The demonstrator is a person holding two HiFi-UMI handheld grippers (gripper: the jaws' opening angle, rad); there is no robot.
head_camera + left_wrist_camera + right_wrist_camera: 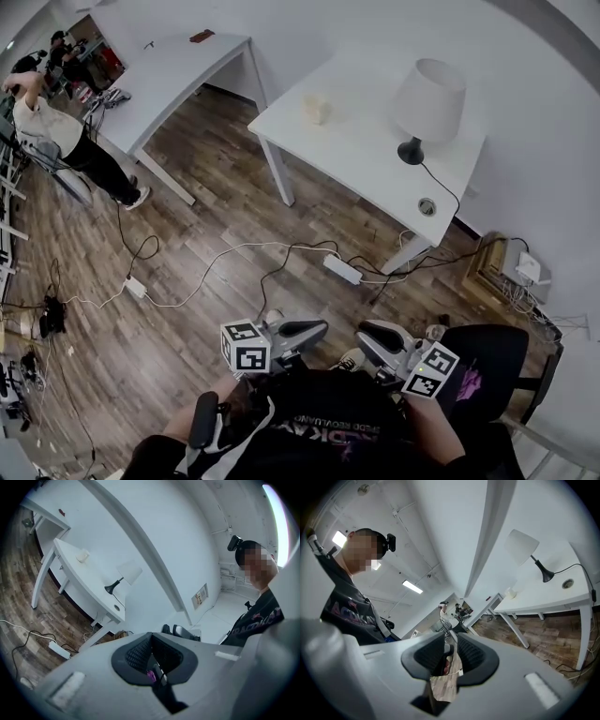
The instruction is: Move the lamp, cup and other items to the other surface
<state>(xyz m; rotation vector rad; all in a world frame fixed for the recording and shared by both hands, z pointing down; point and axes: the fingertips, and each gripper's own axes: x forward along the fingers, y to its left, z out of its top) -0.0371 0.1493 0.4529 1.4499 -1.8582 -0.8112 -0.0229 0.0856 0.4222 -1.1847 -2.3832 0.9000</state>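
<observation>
A white-shaded lamp (pixel 427 103) on a black base stands at the right end of the near white table (pixel 366 159). A pale cup (pixel 317 109) sits by that table's far left corner. Both show again in the left gripper view, lamp (pixel 125 576) and cup (pixel 83 555), and in the right gripper view, lamp (pixel 522 545) and cup (pixel 511 593). My left gripper (pixel 314 328) (pixel 150 637) is held close to my body, well short of the table, its pads together and empty. Beside it, my right gripper (pixel 367 336) (pixel 451 639) has its jaws slightly parted with nothing between them.
A second white table (pixel 178 66) stands at the far left with a small dark item (pixel 201 37) on it. A power strip (pixel 343 270) and cables lie on the wood floor between me and the tables. A person (pixel 56 131) stands far left. A black chair (pixel 487 361) is at my right.
</observation>
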